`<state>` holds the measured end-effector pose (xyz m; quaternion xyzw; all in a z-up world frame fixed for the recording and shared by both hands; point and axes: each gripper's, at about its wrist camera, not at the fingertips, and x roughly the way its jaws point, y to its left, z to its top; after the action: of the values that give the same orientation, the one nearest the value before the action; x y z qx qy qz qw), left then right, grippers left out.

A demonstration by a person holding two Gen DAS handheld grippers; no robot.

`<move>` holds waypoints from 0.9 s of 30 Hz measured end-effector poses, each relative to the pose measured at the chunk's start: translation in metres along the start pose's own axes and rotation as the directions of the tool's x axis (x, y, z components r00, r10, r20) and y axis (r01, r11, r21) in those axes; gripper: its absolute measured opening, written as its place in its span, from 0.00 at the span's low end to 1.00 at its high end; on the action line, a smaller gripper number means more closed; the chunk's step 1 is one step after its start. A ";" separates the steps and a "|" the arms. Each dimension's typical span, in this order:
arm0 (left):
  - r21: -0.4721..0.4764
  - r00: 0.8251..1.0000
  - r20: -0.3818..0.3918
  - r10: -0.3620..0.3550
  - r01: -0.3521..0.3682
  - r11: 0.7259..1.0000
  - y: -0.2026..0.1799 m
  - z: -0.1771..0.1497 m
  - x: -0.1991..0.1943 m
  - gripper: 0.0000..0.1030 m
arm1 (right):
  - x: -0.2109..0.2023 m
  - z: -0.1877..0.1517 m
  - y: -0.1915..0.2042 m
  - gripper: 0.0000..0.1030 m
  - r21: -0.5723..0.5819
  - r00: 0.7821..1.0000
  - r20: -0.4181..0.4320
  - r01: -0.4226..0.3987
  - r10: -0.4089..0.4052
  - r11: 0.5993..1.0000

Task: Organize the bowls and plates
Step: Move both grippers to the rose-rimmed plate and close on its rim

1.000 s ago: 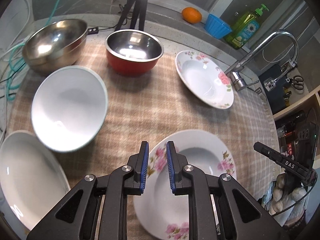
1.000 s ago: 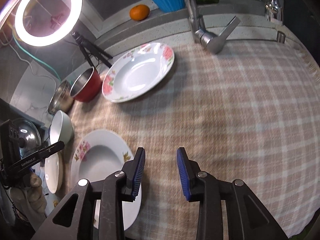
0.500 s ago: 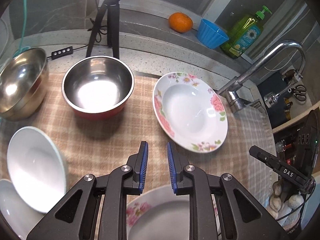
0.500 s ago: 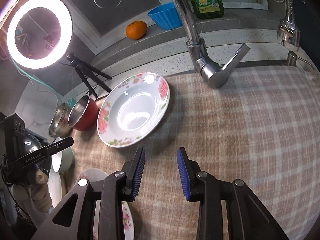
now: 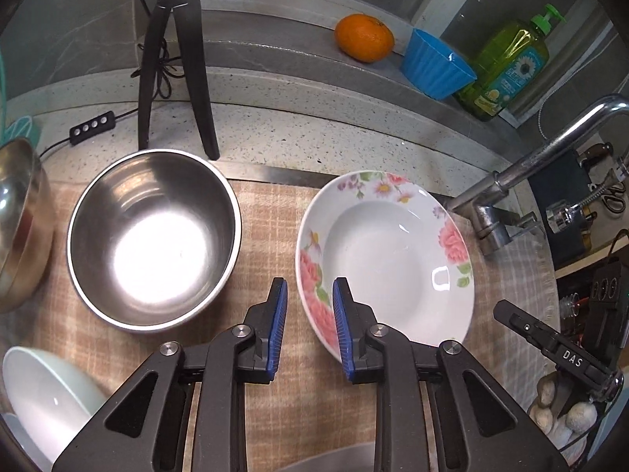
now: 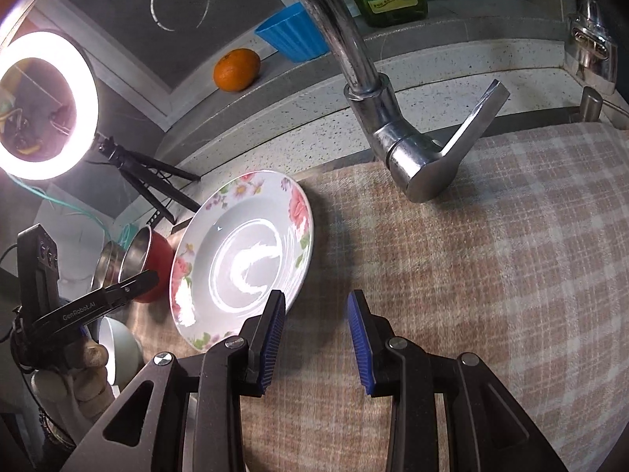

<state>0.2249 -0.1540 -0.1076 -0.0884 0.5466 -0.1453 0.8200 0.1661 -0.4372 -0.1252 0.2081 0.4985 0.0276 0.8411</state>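
A floral plate (image 5: 393,259) lies on the checked cloth; it also shows in the right wrist view (image 6: 243,255). My left gripper (image 5: 308,295) is open and empty, its fingers astride the plate's near left rim. My right gripper (image 6: 316,306) is open and empty, its left finger at the plate's near right edge. A red bowl with a steel inside (image 5: 153,240) stands left of the plate. A steel bowl (image 5: 19,220) is at the far left. A white bowl (image 5: 43,397) sits at the lower left.
A chrome tap (image 6: 393,118) rises behind the cloth. On the ledge are an orange (image 5: 363,37), a blue cup (image 5: 434,65) and a green soap bottle (image 5: 507,63). A tripod (image 5: 173,59) with a ring light (image 6: 43,106) stands behind the bowls.
Both grippers have moved forward toward the far floral plate. The nearer floral plate has dropped almost out of view beneath them. Both stay open.
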 end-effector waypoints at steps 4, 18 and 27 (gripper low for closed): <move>-0.002 1.000 -0.004 0.004 -0.004 1.000 -0.001 0.007 0.007 0.21 | 0.006 0.006 0.000 0.29 -0.003 1.000 0.000 0.004 -0.004 1.000; 0.000 0.999 -0.036 0.020 -0.020 1.000 -0.003 0.014 0.028 0.22 | 0.025 0.017 0.000 0.29 -0.002 1.000 -0.025 0.014 -0.014 1.000; 0.016 0.999 -0.029 0.021 -0.021 1.000 -0.004 0.015 0.028 0.22 | 0.038 0.021 0.006 0.29 -0.011 0.999 -0.044 0.010 -0.011 1.000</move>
<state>0.2483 -0.1676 -0.1243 -0.0739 0.5584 -0.1422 0.8140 0.2035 -0.4289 -0.1459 0.2002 0.5177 0.0305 0.8313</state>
